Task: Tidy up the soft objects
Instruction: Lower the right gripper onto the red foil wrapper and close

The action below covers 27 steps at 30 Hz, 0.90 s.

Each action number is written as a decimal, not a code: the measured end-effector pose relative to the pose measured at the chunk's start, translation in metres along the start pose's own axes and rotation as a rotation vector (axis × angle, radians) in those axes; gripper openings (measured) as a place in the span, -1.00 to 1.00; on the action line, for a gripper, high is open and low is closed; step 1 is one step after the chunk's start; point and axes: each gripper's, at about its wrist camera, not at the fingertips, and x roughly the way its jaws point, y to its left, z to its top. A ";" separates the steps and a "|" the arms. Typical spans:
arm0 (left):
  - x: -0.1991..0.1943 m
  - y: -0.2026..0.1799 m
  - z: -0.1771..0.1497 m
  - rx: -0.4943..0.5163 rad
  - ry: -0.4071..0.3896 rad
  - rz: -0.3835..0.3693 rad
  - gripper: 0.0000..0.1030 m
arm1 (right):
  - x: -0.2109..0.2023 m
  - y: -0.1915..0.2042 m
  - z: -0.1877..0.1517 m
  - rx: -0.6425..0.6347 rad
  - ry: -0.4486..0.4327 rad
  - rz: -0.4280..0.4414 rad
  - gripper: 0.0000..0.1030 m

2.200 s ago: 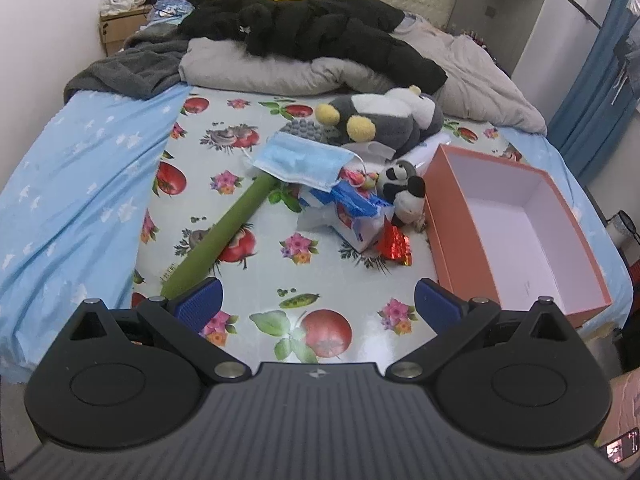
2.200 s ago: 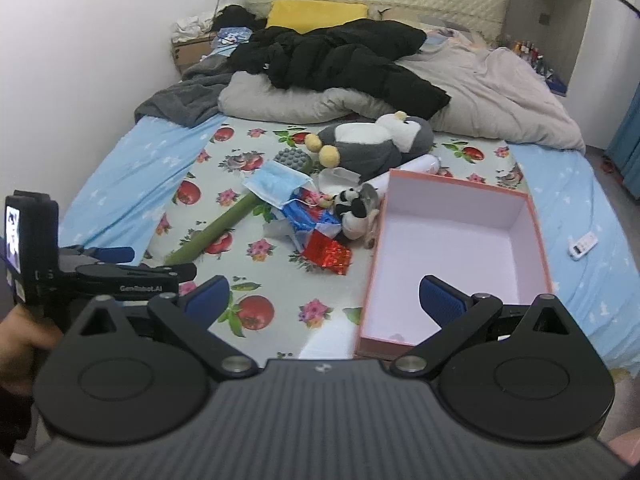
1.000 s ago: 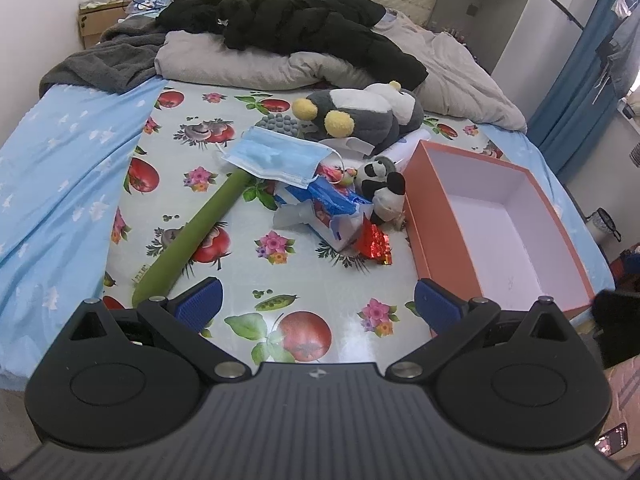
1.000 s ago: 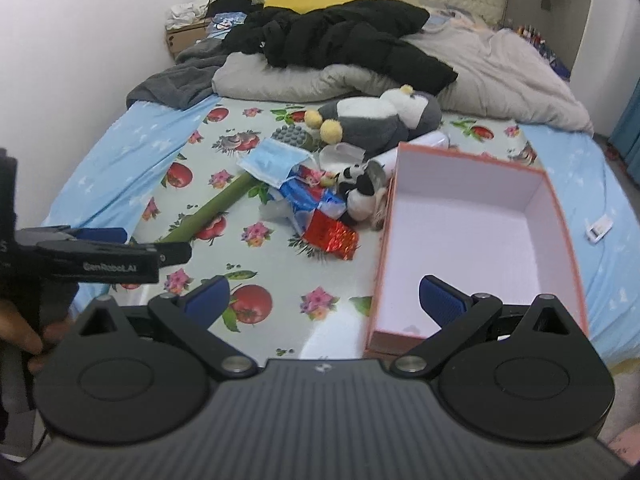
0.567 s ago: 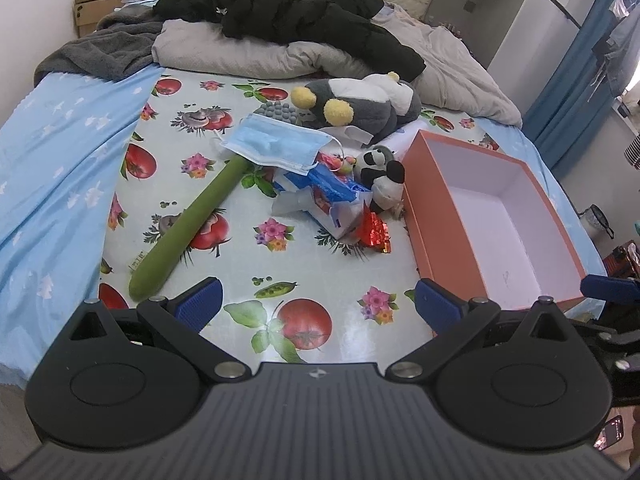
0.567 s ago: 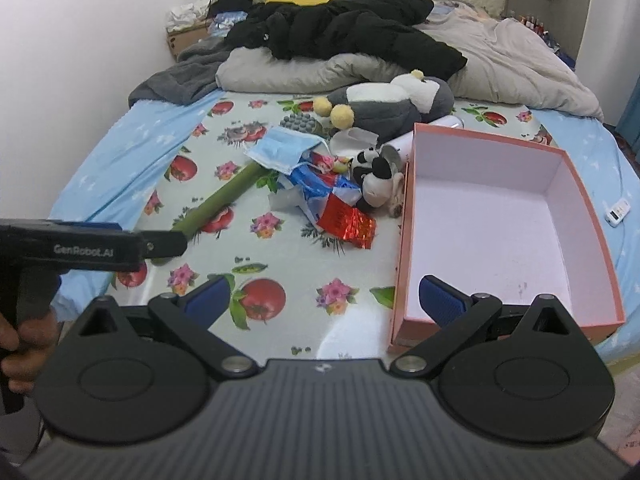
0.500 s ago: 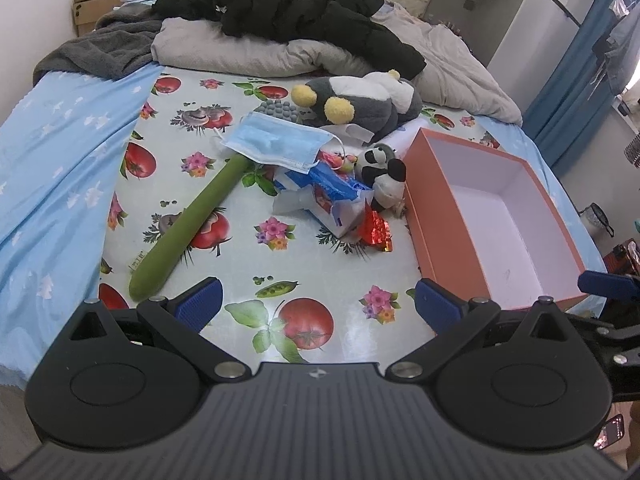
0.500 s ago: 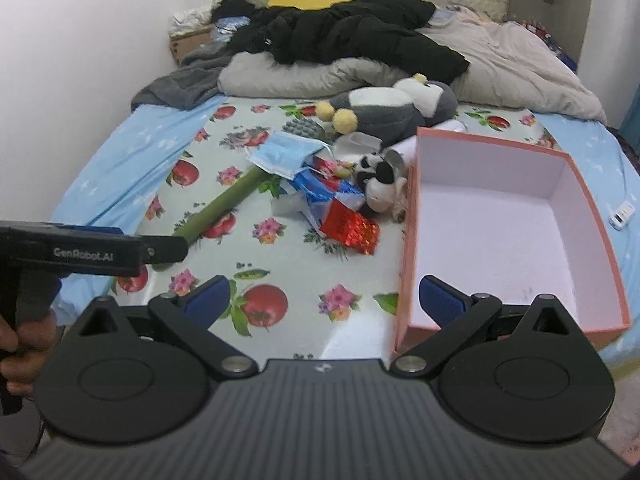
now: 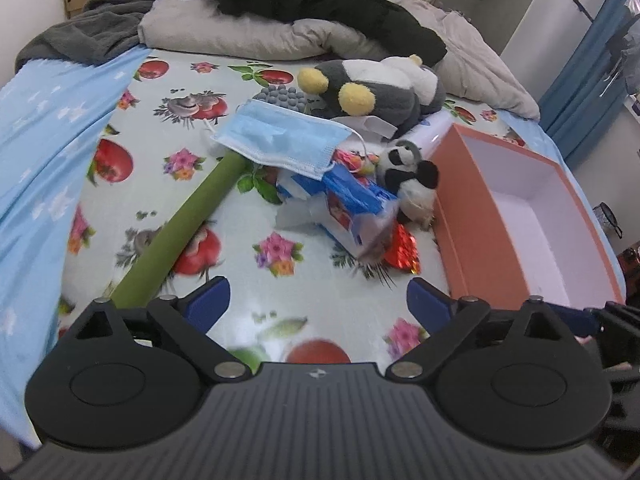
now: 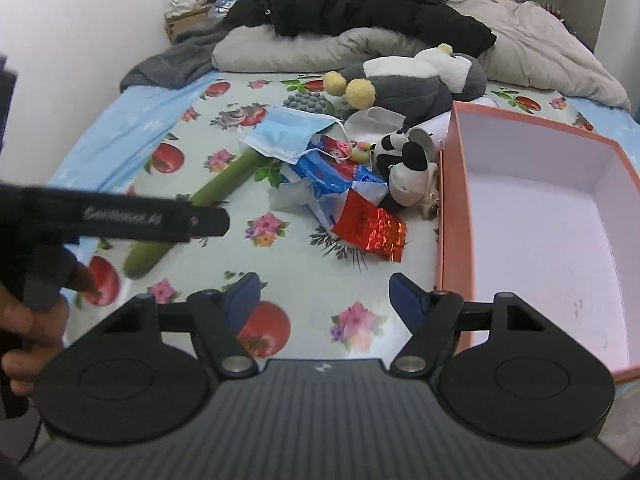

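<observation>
Left wrist view: face mask point(image 9: 280, 142) hides green roll's point(image 9: 188, 236) far end.

both tongs nearer red packet point(image 10: 369, 225), right tongs point(image 10: 324, 295) narrower

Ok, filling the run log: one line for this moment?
phase: approach | left gripper: open, empty | right gripper: open, empty | box: empty | panda plush: beside box

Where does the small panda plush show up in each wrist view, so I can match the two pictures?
Left wrist: small panda plush sits right of centre, against the pink box's left wall.
Right wrist: small panda plush sits centre-right, upper half, against the same wall.
Shared landmark: the blue face mask, just left of it.
</observation>
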 end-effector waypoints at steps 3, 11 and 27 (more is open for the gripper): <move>0.027 0.007 0.012 -0.009 0.013 -0.022 0.71 | 0.023 0.000 0.004 -0.004 0.011 -0.009 0.41; 0.104 0.024 0.032 -0.017 0.052 -0.082 0.52 | 0.085 0.001 0.018 -0.042 -0.020 -0.067 0.41; 0.198 0.034 0.054 0.003 0.071 -0.140 0.19 | 0.168 0.000 0.013 -0.174 0.061 -0.225 -0.18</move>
